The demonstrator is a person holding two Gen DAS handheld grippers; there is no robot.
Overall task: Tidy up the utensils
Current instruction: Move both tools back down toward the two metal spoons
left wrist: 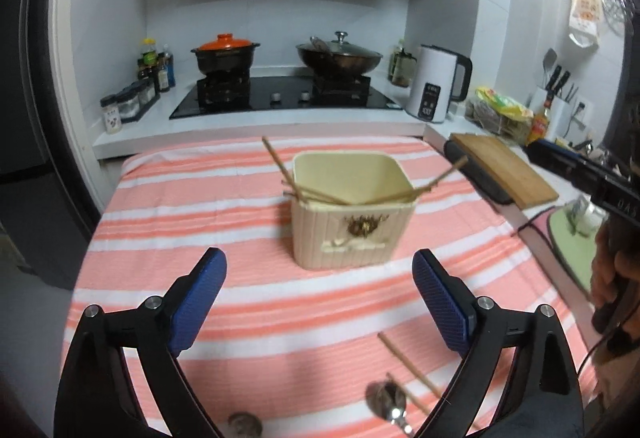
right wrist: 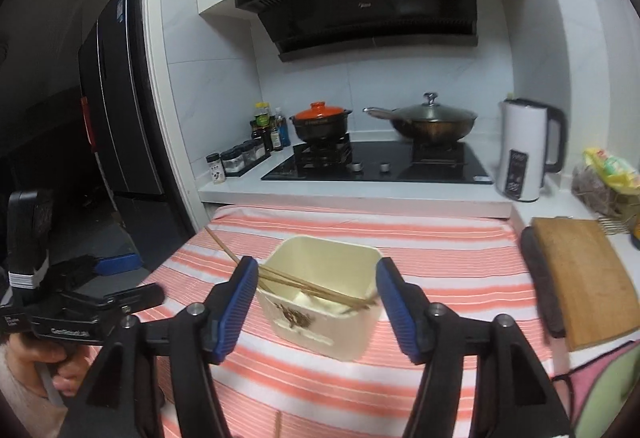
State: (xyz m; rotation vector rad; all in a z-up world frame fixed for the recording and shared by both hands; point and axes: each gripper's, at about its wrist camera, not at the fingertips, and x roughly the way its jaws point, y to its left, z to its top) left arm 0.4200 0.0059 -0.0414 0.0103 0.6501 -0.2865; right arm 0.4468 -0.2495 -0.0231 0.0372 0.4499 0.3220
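The left gripper (left wrist: 319, 302) hangs above the near part of the worktop (left wrist: 248, 222), which is covered by a pink-and-white striped cloth; its blue-padded fingers (left wrist: 200, 298) are spread wide and hold nothing. The right gripper (right wrist: 316, 308) is likewise spread wide with nothing between its fingers (right wrist: 236, 308), and it is positioned above the cream container (right wrist: 320, 294), which appears between the two pads in the right wrist view. The cream container (left wrist: 354, 206) stands upright near the centre of the worktop, with a dark decorative emblem on its near wall. Several chopsticks (left wrist: 308, 190) rest inside it, leaning across the rim: one group projects over the left wall toward the far left, and one stick projects over the right wall. Two further chopsticks (left wrist: 408, 362) lie flat on the cloth at the near right, just beside a metal spoon (left wrist: 388, 404). A second round metal object (left wrist: 245, 425), partly cut off by the frame edge, lies at the near left. To the right of the cloth sits a wooden cutting board (left wrist: 504, 170). On the far side are a hob (left wrist: 280, 96) carrying an orange-lidded pot (left wrist: 224, 54) and a lidded wok (left wrist: 339, 56), and a white kettle (left wrist: 434, 84) at the far right.
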